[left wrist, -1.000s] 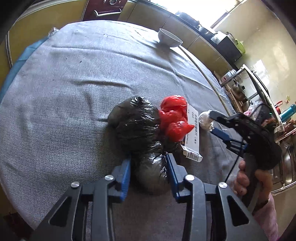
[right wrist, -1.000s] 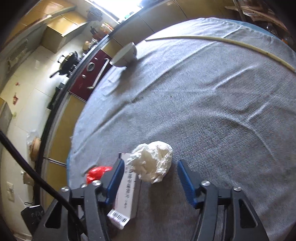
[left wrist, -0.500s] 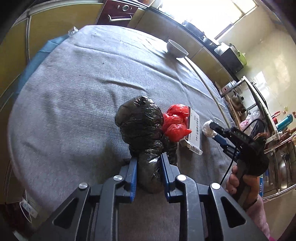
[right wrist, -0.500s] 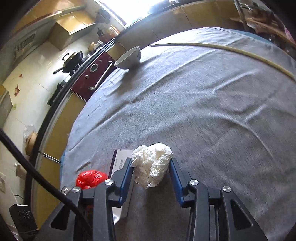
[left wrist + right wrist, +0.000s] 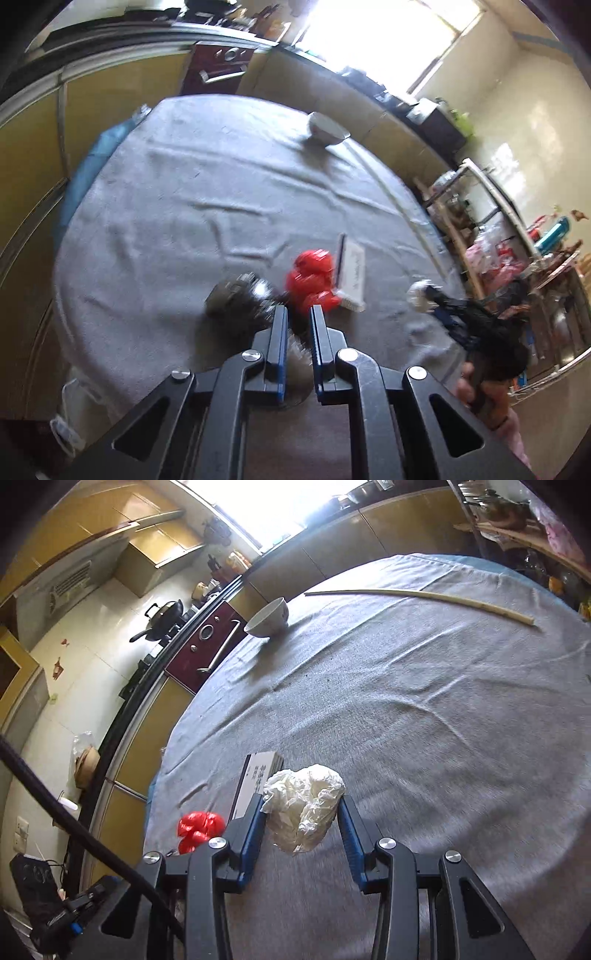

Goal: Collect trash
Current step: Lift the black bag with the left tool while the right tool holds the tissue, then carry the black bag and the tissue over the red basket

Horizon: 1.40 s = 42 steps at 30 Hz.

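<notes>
My left gripper (image 5: 297, 314) is shut on the black plastic bag (image 5: 236, 302), pinching its near end; the bag hangs lifted off the grey tablecloth (image 5: 184, 206). A crumpled red bag (image 5: 312, 282) lies just beyond the fingers, with a white carton (image 5: 352, 275) to its right. My right gripper (image 5: 301, 805) is shut on a crumpled white paper wad (image 5: 303, 808) held above the cloth. In the right wrist view the carton (image 5: 255, 779) and red bag (image 5: 199, 829) lie to the left. The right gripper with the wad (image 5: 419, 295) also shows in the left wrist view.
A white bowl (image 5: 327, 129) stands at the far side of the round table; it also shows in the right wrist view (image 5: 267, 618). A long pale stick (image 5: 421, 600) lies across the far cloth. Kitchen cabinets and a cluttered shelf rack (image 5: 498, 240) surround the table.
Both grippers closed, the left on the black bag and the right on the paper wad, then rose from the table with them. The red bag and carton stayed on the cloth.
</notes>
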Motion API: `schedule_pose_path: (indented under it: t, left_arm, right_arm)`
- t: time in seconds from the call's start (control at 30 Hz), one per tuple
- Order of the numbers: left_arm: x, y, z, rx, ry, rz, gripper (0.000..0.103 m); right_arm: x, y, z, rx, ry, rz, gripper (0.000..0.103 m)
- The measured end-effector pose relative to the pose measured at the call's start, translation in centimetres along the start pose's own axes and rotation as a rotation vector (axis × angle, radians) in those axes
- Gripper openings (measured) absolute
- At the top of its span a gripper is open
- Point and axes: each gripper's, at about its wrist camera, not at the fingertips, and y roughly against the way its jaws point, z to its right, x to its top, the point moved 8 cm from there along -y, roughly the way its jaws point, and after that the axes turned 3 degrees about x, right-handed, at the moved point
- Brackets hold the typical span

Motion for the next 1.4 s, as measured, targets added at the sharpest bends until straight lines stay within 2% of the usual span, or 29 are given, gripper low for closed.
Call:
schedule_pose_path:
  t: [0.03,0.07,0.13,0.2,0.4,0.43,0.47,0.53,0.7,0.87,1.0,1.4]
  left_arm:
    - [-0.3,-0.2,-0.4,0.014,0.015,-0.013,0.023]
    - [-0.7,-0.8,-0.9,0.027,0.036,-0.034,0.045]
    - [-1.4,-2.0,-1.9,0.050,0.090,-0.070,0.070]
    - [-1.7,-3.0,-2.4,0.052,0.142,-0.079,0.070]
    - [-2.4,-6.9,-1.5,0.097,0.098,-0.135,0.067]
    - [-2.6,-7.5,-1.4,0.101,0.088,-0.143,0.048]
    - [-2.8,-7.6,-1.4,0.113,0.083,-0.150,0.042]
    - [-2.7,-7.1,-1.3,0.114,0.070,-0.129,0.040]
    - [-1.9,-3.5,-0.8,0.070,0.069,-0.049,0.039]
    - [-0.1,1.5,1.9,0.009,0.003,0.045,0.039]
    - [0.5,4.1,4.3,-0.055,-0.041,0.092,0.039]
    - [-0.9,5.7,11.8,-0.189,-0.193,0.106,0.039]
  right_arm:
    - [-0.2,0.4,0.1,0.003,-0.002,0.003,0.043]
    - [-0.3,0.8,0.2,0.007,-0.004,0.005,0.043]
    - [-0.9,1.4,0.4,0.011,-0.007,0.004,0.043]
    - [-1.5,1.9,0.7,0.013,-0.012,-0.003,0.043]
    - [-2.5,2.4,1.3,0.017,-0.027,-0.013,0.043]
    - [-2.6,2.5,1.2,0.019,-0.028,-0.012,0.043]
    - [-2.6,2.7,1.1,0.021,-0.025,-0.008,0.043]
    - [-2.7,3.3,0.9,0.023,-0.016,0.000,0.043]
    - [-2.7,4.8,0.5,0.032,-0.001,0.026,0.043]
    - [-2.7,6.0,0.4,0.052,-0.007,0.046,0.043]
    - [-2.8,7.3,0.2,0.067,-0.008,0.066,0.043]
    - [-2.1,14.2,1.2,0.077,0.007,0.187,0.043]
